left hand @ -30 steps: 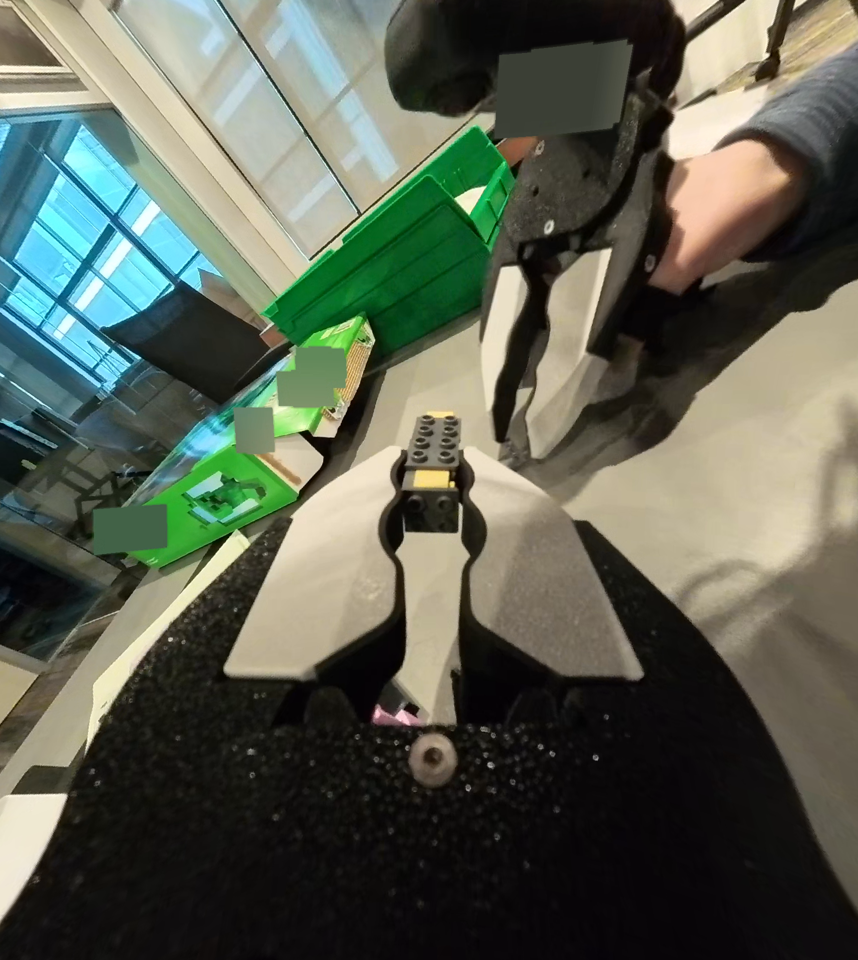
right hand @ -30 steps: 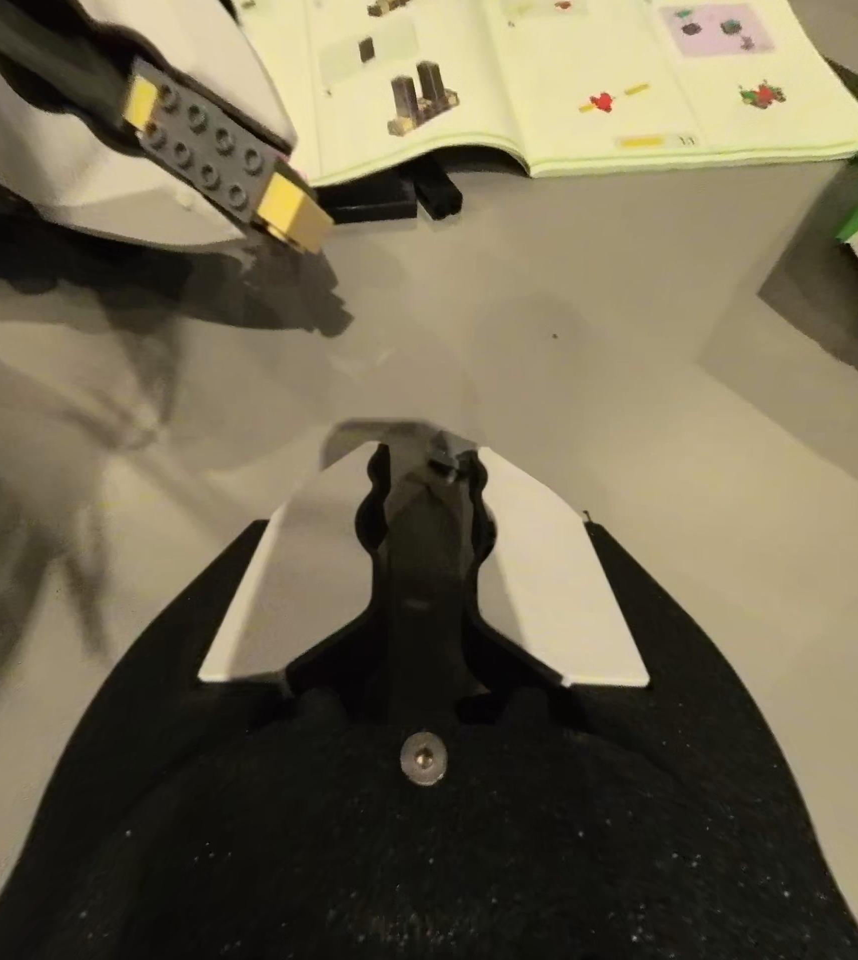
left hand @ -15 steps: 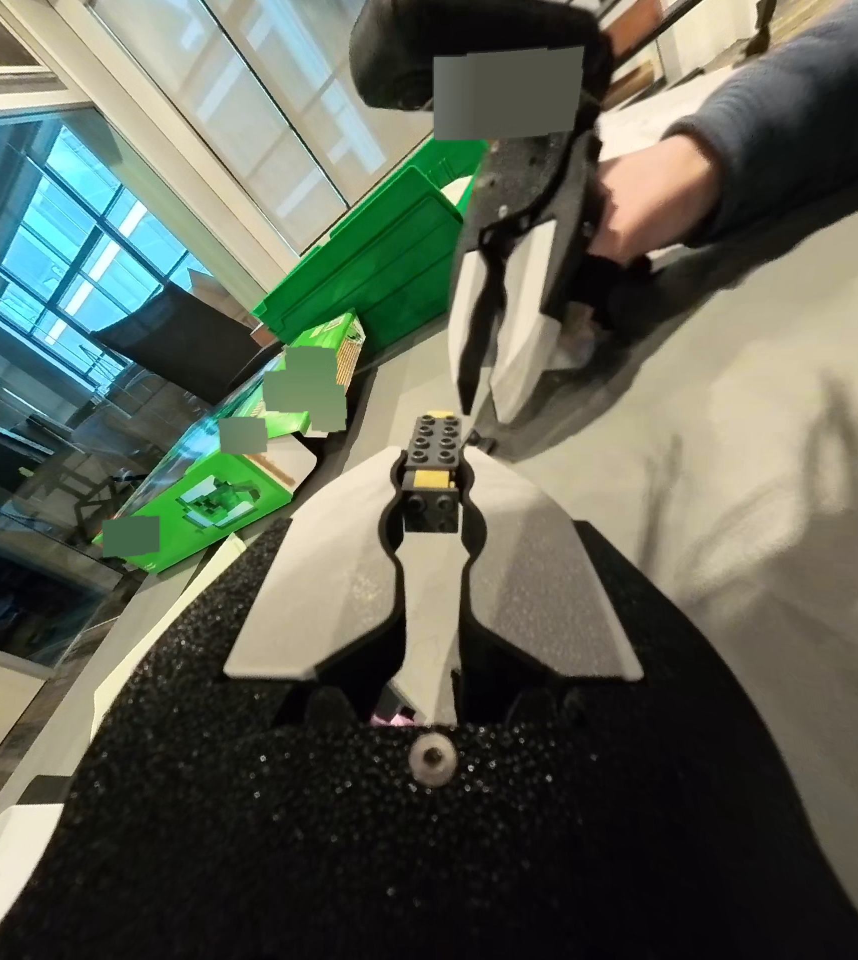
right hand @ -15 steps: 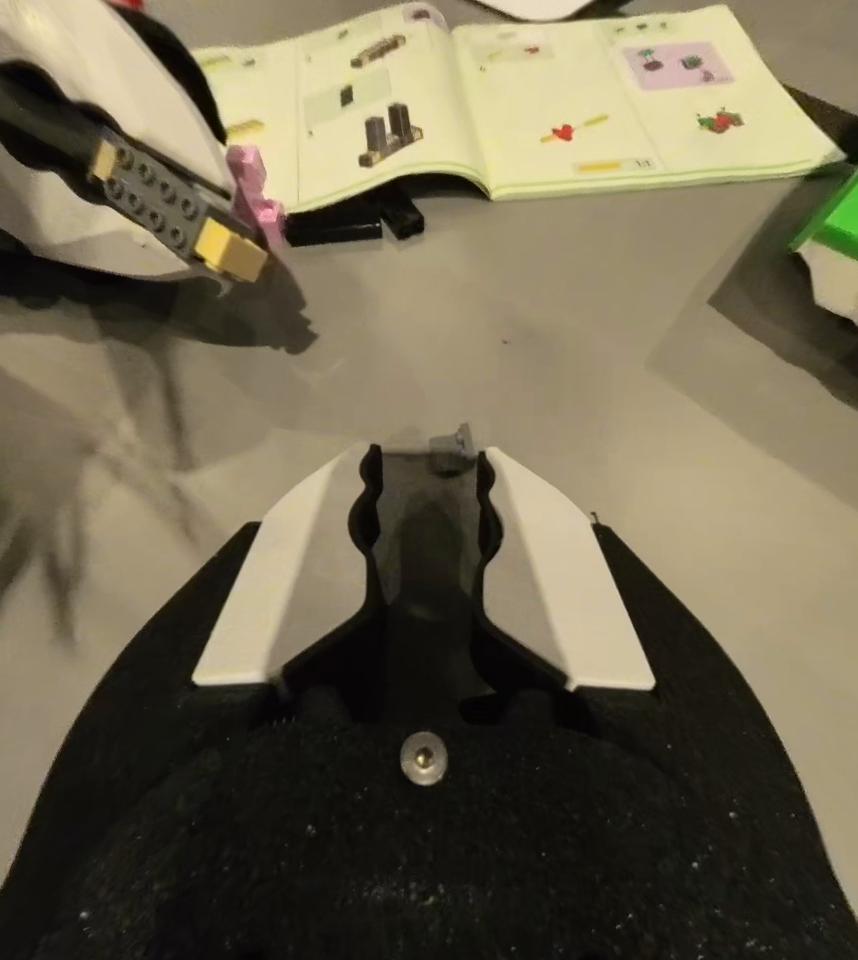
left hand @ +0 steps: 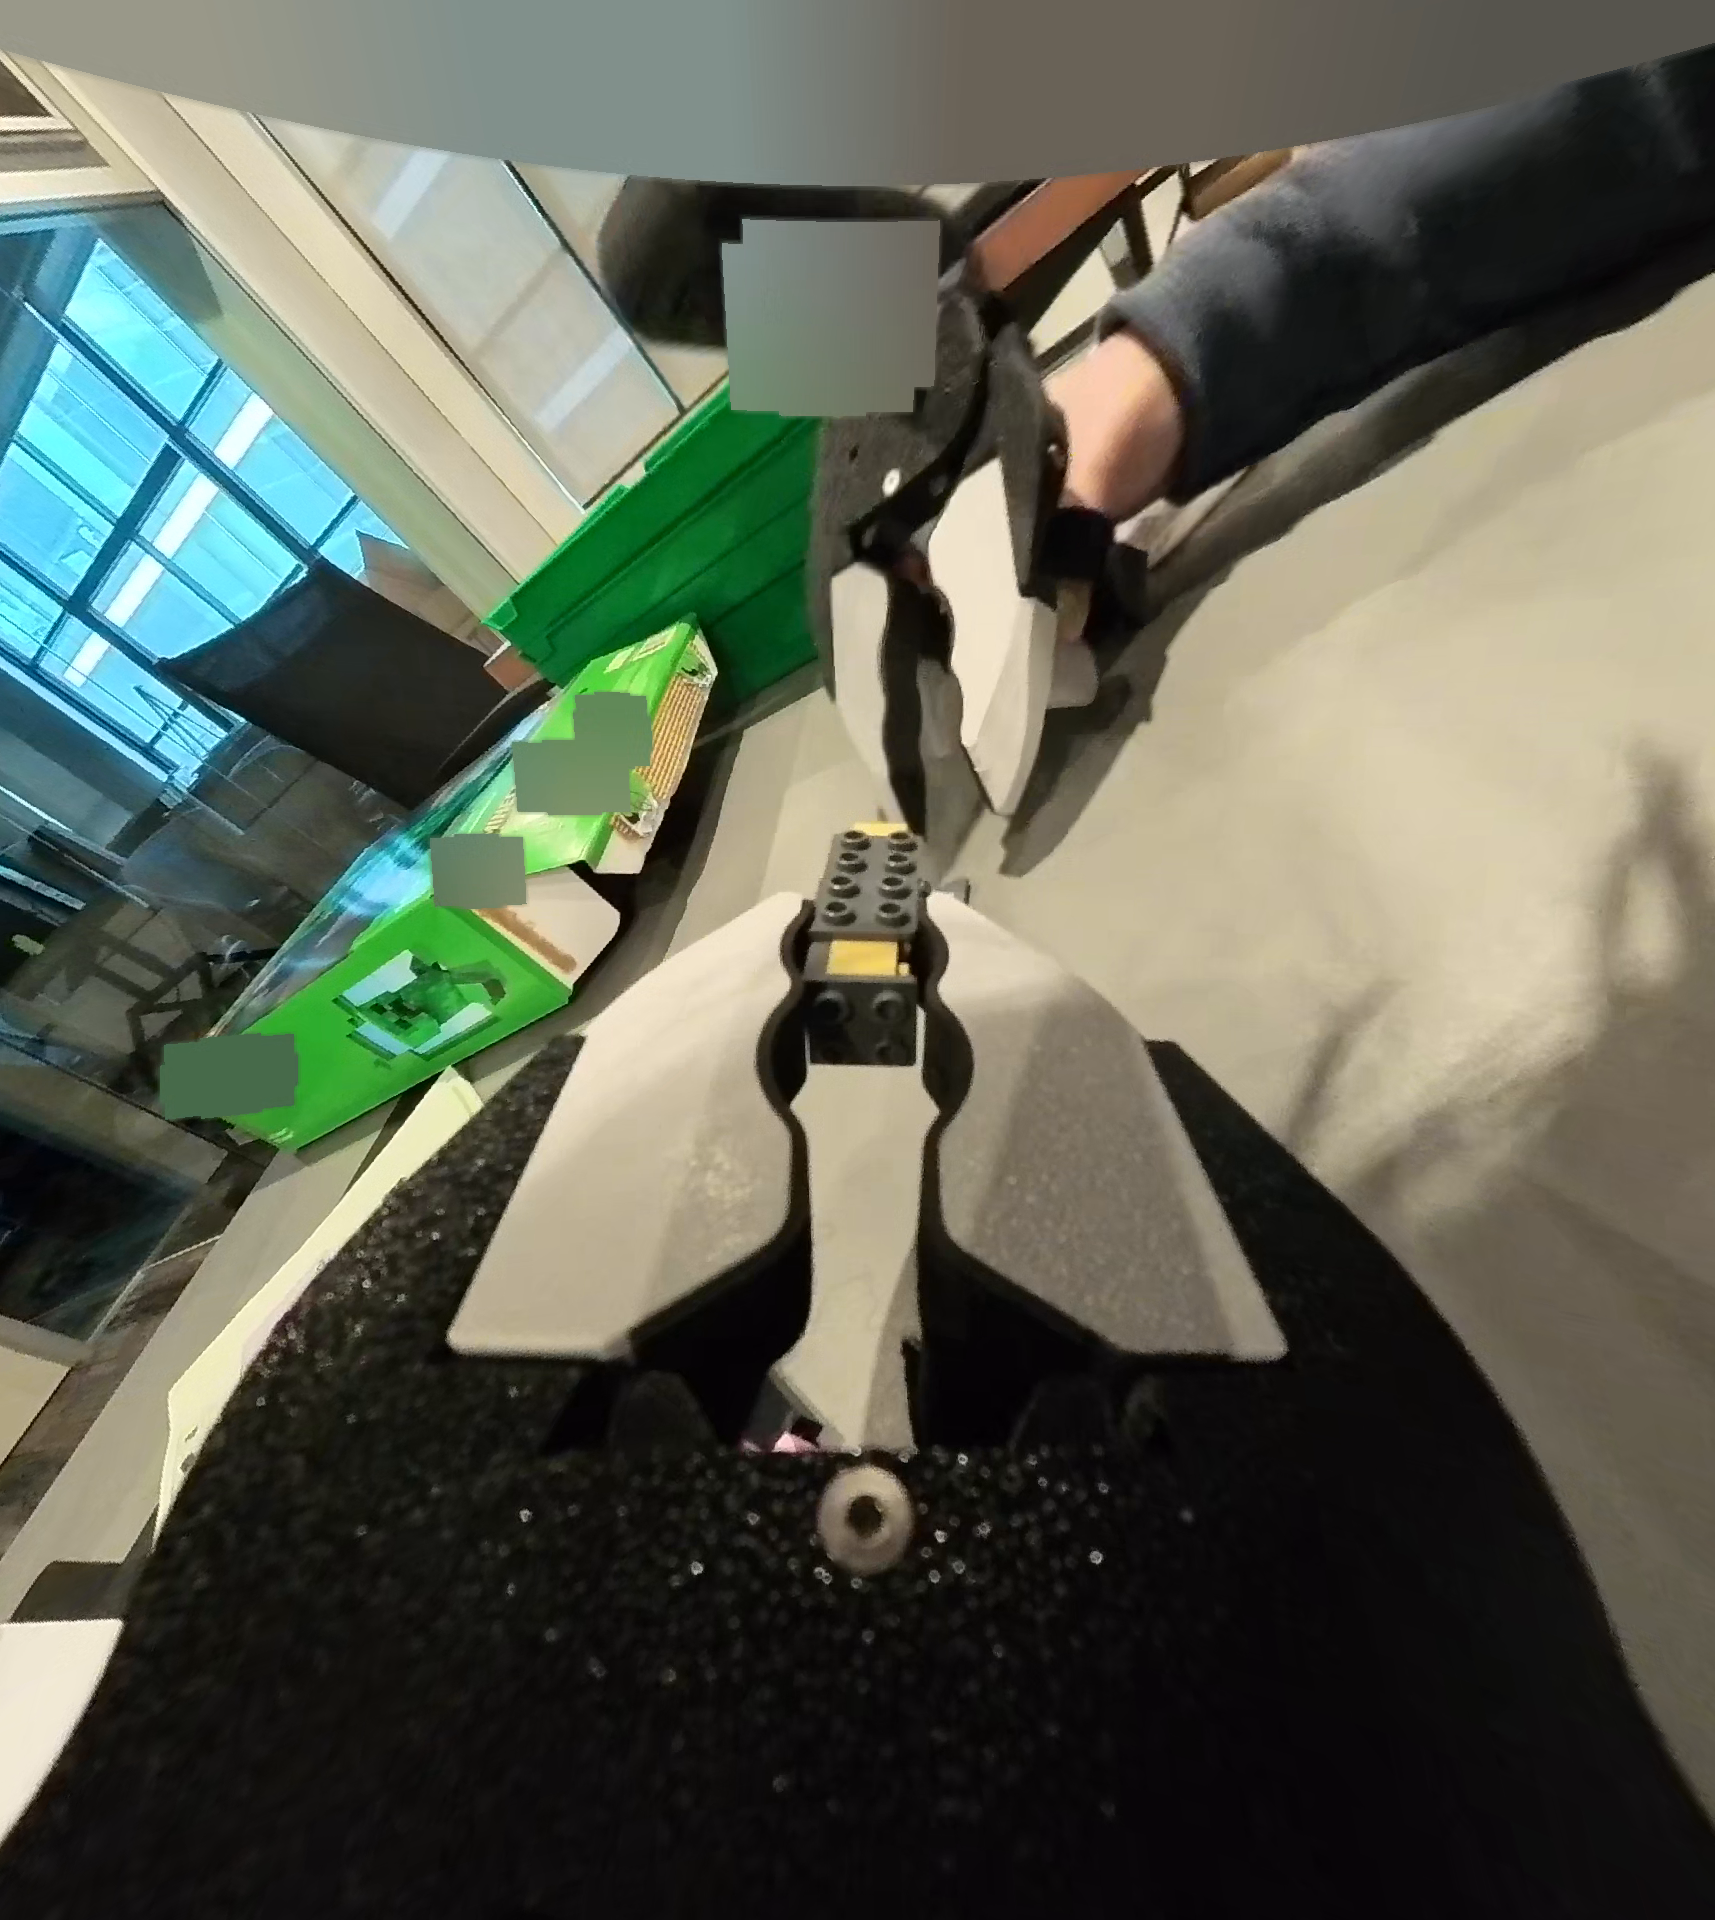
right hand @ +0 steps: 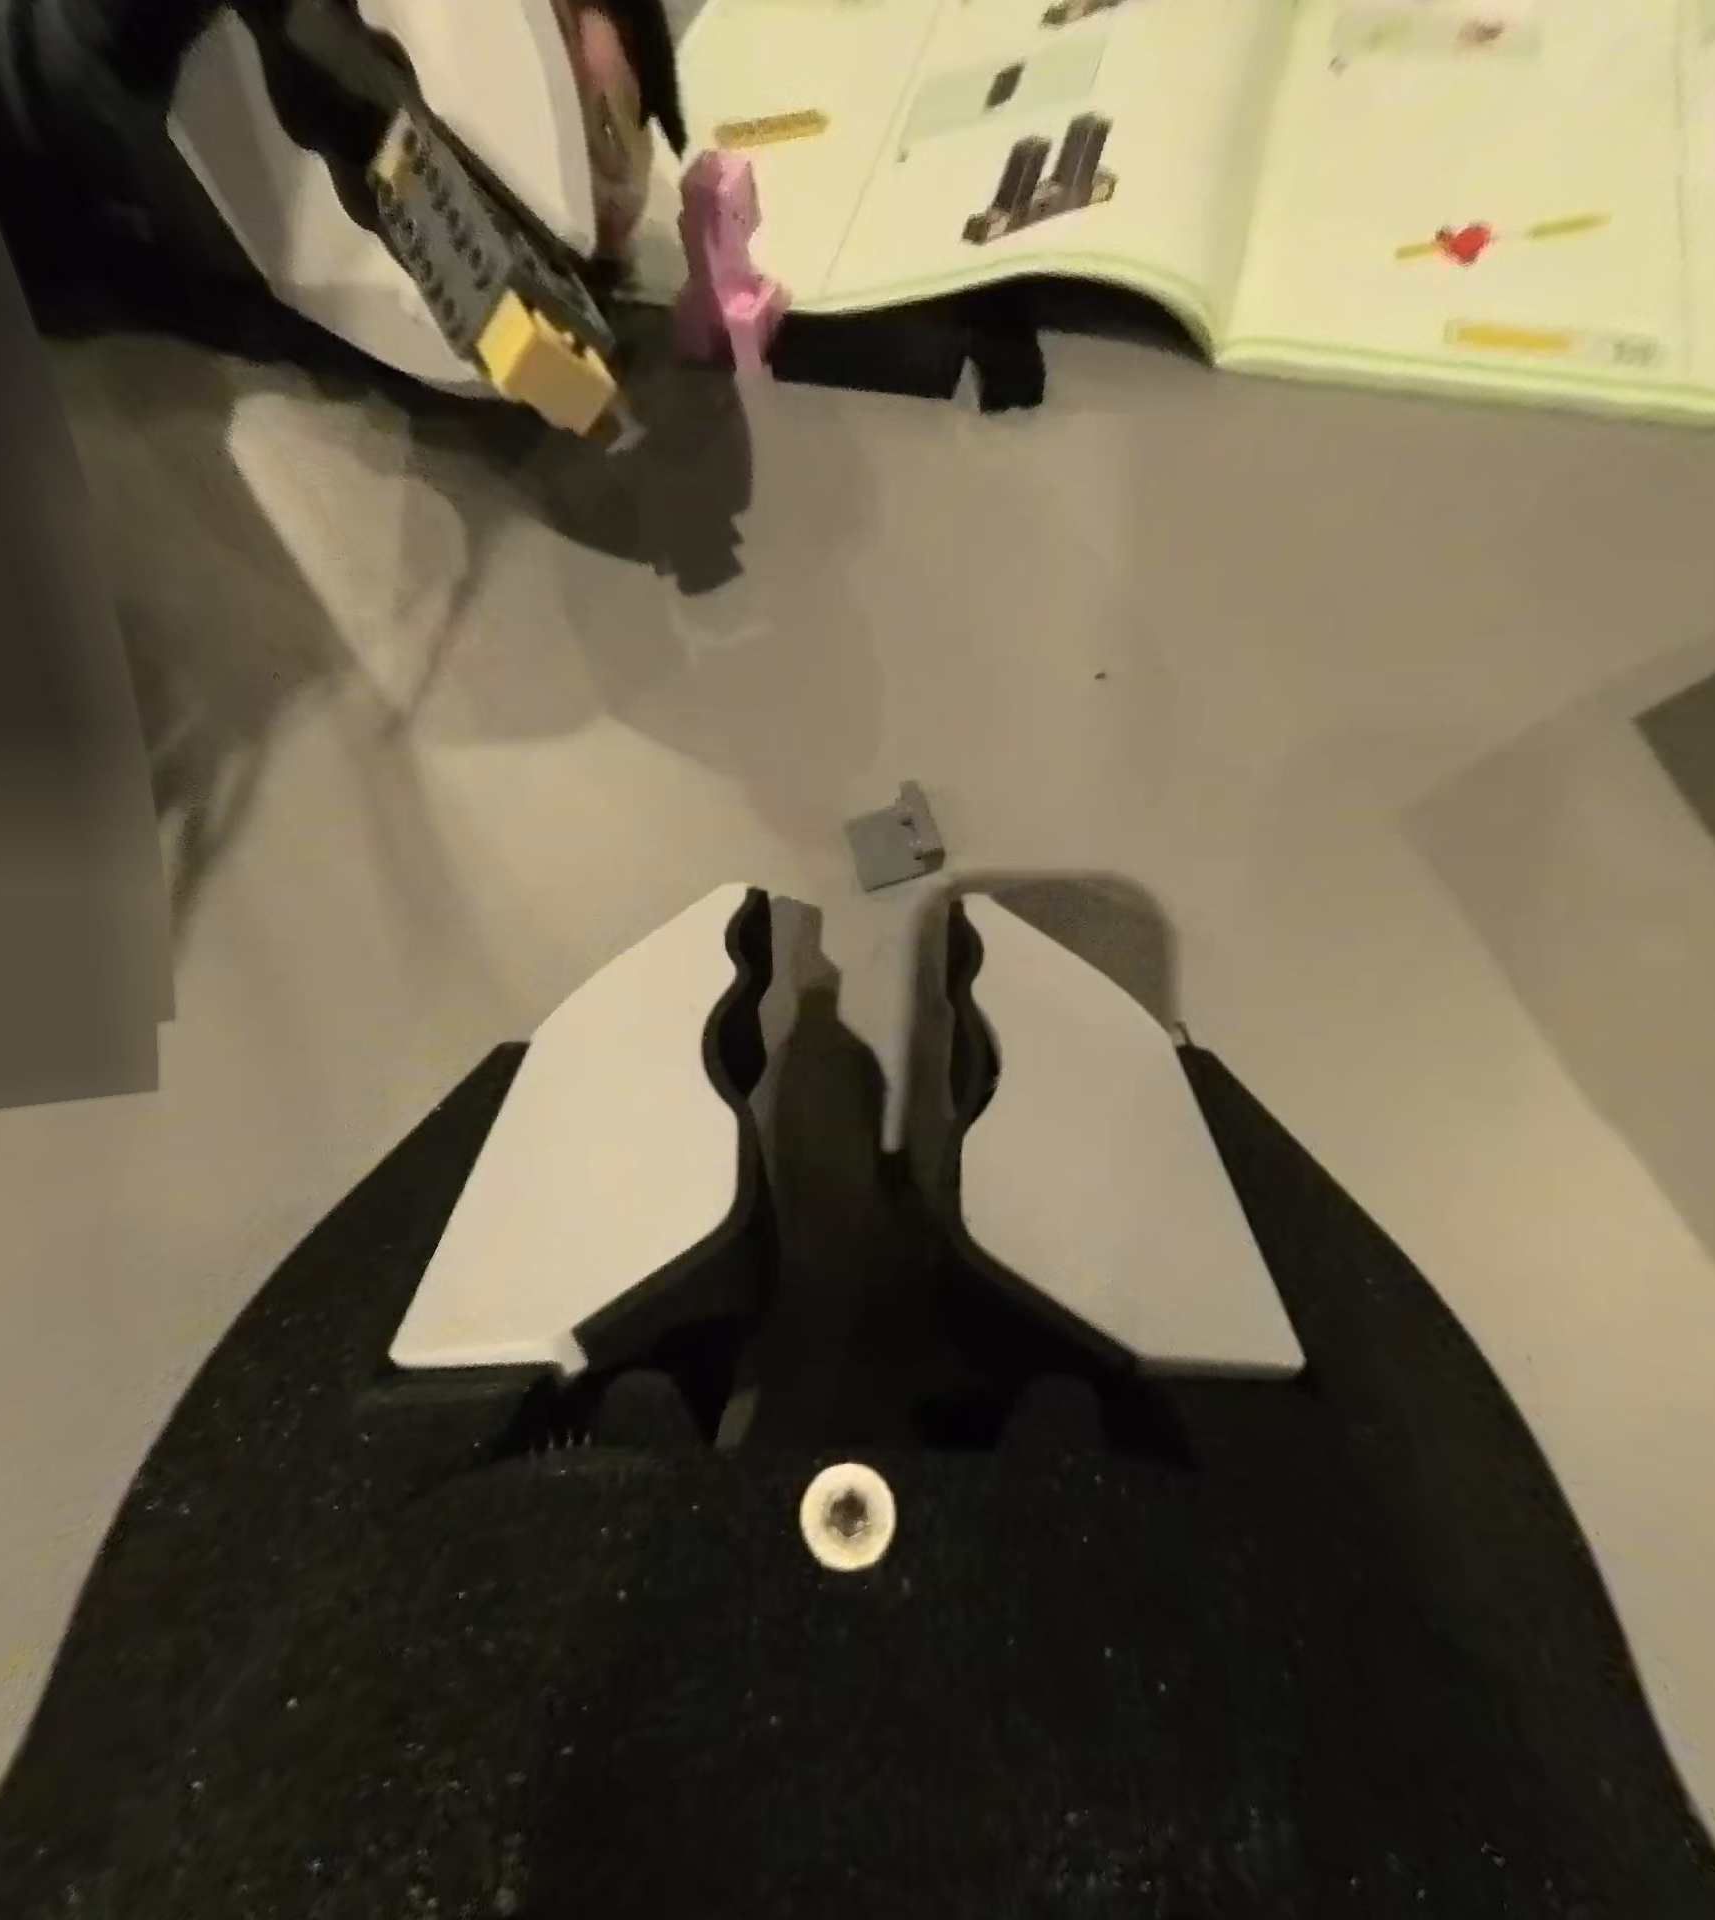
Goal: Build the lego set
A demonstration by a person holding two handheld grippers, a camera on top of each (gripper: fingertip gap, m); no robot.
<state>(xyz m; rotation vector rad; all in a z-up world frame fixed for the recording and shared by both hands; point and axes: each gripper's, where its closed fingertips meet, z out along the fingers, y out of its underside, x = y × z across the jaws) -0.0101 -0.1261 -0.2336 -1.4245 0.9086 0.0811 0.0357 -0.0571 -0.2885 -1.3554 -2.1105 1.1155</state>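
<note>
We are keeping the right gripper parted, its jaws standing apart with nothing between them, and a small grey lego piece is lying on the grey table just beyond the fingertips, a little above the frame's centre. The risk we are judging here: the piece is tiny and flat, so closing off-centre could flick it away or pinch it crooked, and pressing down could skid it across the smooth surface. In the upper left of that frame, the left gripper is clamping a dark grey studded brick assembly with tan ends; if we are squeezing unevenly, it may twist in the grip or pop apart when the new piece is pressed on. Beyond it, a pink figure is standing beside the open instruction booklet along the top edge, near enough to be knocked over.
</note>
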